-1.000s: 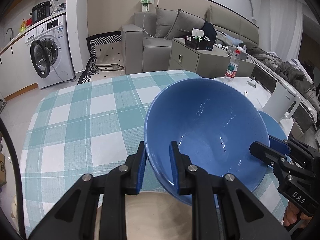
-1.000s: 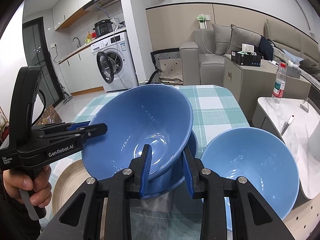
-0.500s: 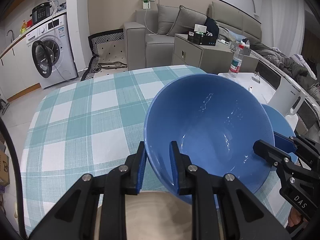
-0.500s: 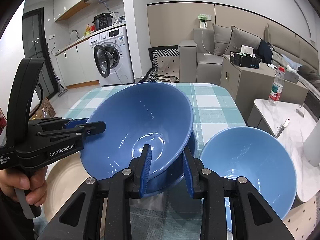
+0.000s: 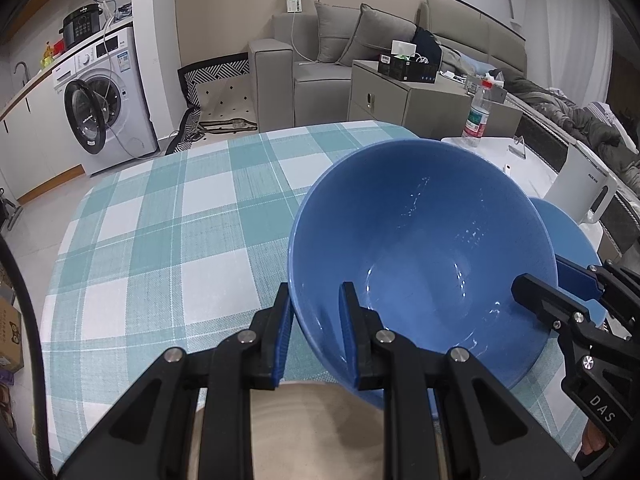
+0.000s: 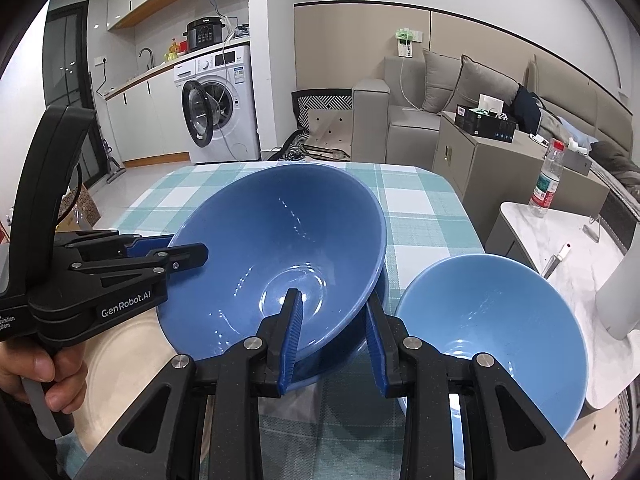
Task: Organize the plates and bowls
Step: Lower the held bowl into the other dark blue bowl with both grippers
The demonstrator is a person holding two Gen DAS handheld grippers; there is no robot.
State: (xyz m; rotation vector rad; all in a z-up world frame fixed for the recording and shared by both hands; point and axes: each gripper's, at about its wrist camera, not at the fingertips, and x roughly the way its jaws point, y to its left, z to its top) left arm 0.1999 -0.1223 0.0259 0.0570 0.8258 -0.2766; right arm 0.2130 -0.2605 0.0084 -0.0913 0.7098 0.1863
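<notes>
A dark blue bowl [image 5: 424, 248] [image 6: 276, 256] is held tilted between both grippers. My left gripper [image 5: 314, 332] is shut on its near-left rim; it shows in the right wrist view [image 6: 168, 250]. My right gripper [image 6: 332, 340] is shut on the opposite rim; it shows in the left wrist view [image 5: 560, 284]. Under the held bowl another dark blue bowl [image 6: 352, 344] sits on the checked tablecloth [image 5: 160, 240]. A lighter blue bowl [image 6: 492, 336] stands to the right. A beige plate [image 5: 320, 432] [image 6: 124, 364] lies at the near left.
A white side table [image 6: 560, 240] with a water bottle [image 6: 546, 184] and a white kettle [image 5: 580, 188] stands right of the table. A sofa [image 5: 320, 60], cabinet [image 5: 400, 96] and washing machine [image 5: 104, 96] are beyond.
Both grippers and the held bowl have drawn back and risen slightly. The grips on the rim are unchanged.
</notes>
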